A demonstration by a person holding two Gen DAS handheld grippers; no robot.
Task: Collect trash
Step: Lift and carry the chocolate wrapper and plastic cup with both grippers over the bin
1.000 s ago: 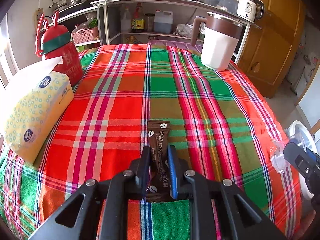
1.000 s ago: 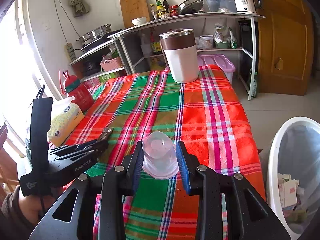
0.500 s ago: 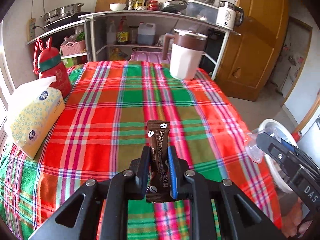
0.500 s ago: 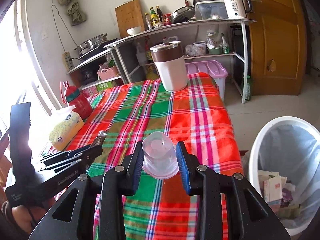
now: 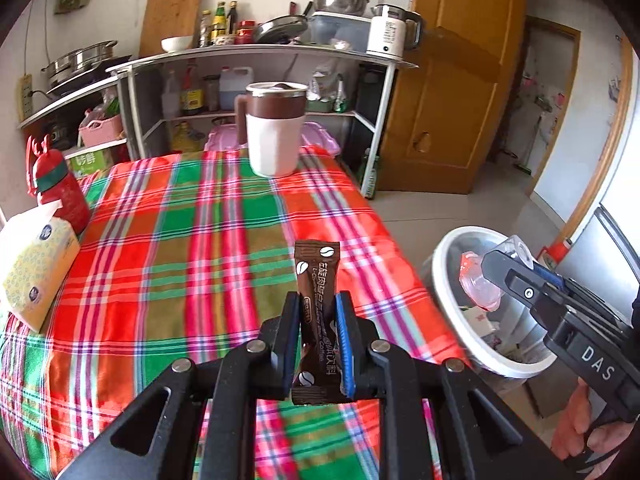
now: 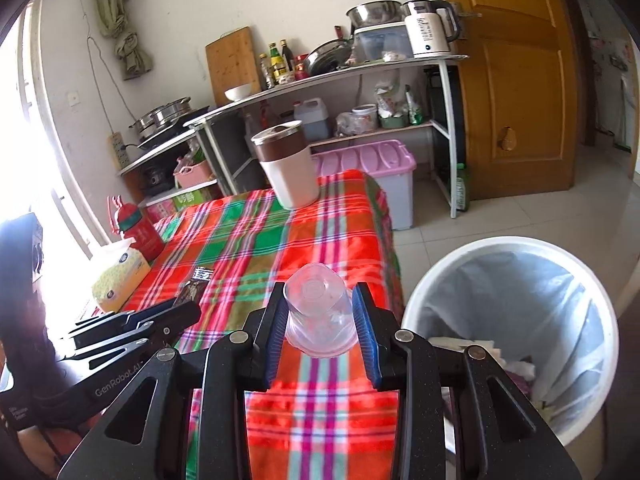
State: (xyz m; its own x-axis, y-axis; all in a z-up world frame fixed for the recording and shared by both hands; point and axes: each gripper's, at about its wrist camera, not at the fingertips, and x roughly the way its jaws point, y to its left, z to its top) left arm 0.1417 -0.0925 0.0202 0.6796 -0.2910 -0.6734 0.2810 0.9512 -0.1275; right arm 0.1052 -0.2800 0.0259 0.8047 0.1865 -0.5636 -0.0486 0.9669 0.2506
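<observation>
My left gripper point(image 5: 318, 312) is shut on a brown coffee sachet point(image 5: 317, 276), which stands upright between the pads above the plaid tablecloth point(image 5: 180, 248). A clear plastic cup point(image 6: 320, 320), upside down, is clamped in my right gripper point(image 6: 320, 312) over the table's right edge. The white trash bin point(image 6: 516, 320), lined with a bag and holding some rubbish, stands on the floor to the right. In the left wrist view the right gripper point(image 5: 496, 276) with the clear cup point(image 5: 480, 284) hangs over the bin point(image 5: 448, 304). The left gripper point(image 6: 188, 308) and sachet point(image 6: 196, 288) show at the left of the right wrist view.
A white and brown jug point(image 5: 274, 128) stands at the table's far edge. A tissue pack point(image 5: 32, 272) and a red bottle point(image 5: 56, 188) sit at the left. Kitchen shelves point(image 6: 340, 92), a purple lidded box point(image 6: 372, 172) and a wooden door point(image 6: 516, 80) lie beyond.
Both grippers have swung to the right and risen, each keeping its hold. The bin has come further into view, and the right gripper with the cup now hangs over it.
</observation>
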